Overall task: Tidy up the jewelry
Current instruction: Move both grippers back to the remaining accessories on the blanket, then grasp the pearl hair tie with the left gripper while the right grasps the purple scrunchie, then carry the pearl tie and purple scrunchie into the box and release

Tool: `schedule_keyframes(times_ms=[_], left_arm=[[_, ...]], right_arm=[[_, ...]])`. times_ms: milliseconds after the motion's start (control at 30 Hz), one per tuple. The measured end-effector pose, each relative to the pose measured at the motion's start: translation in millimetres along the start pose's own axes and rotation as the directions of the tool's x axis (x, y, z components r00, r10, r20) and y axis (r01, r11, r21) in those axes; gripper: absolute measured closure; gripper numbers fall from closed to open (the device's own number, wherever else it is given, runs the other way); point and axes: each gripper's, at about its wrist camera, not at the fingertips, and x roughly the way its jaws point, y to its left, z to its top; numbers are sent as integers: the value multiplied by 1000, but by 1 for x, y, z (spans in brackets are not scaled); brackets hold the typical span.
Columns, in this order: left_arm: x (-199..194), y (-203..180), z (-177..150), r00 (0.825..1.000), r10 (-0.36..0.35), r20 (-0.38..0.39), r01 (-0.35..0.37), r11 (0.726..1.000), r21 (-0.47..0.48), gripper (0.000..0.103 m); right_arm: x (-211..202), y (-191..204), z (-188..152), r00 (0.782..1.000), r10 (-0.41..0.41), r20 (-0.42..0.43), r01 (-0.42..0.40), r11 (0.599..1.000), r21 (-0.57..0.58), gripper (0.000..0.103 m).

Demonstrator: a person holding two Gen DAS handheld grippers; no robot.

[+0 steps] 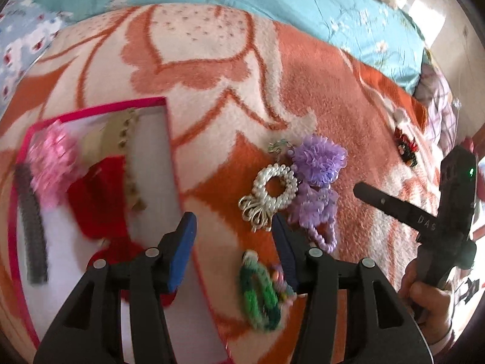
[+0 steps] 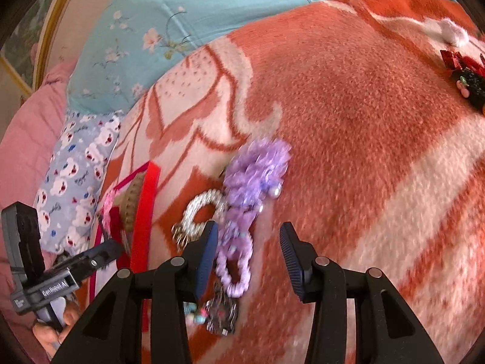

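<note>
A pink-rimmed white box lies on the blanket at the left. It holds a pink flower piece, a red piece, a grey comb clip and a beige band. My left gripper is open and empty, above a green hair clip and just short of a pearl ring. Purple frilly pieces lie to the right. My right gripper is open and empty over the purple beaded loop; the pearl ring lies left of it.
An orange and cream blanket covers the bed. A red and black hair clip lies far right; it also shows in the left wrist view. A blue floral quilt lies behind. The box shows edge-on in the right wrist view.
</note>
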Motion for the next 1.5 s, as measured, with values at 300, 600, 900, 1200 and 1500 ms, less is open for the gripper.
schedule_keyframes(times_ms=[300, 600, 900, 1200, 1500], left_arm=[[51, -30, 26, 996, 39, -78, -28, 990, 139, 53], [91, -57, 31, 984, 118, -133, -72, 949, 306, 64], [88, -63, 28, 990, 103, -96, -65, 940, 336, 93], [36, -45, 22, 1000, -8, -17, 12, 978, 209, 94], [-13, -25, 9, 997, -52, 62, 44, 990, 132, 94]], right_arm=[[30, -9, 28, 999, 31, -19, -30, 999, 36, 58], [53, -16, 38, 998, 42, -47, -40, 998, 54, 79], [36, -23, 38, 999, 42, 3, -42, 997, 68, 89], [7, -14, 28, 998, 59, 37, -61, 997, 50, 90], [-21, 6, 12, 996, 81, 47, -81, 997, 2, 91]])
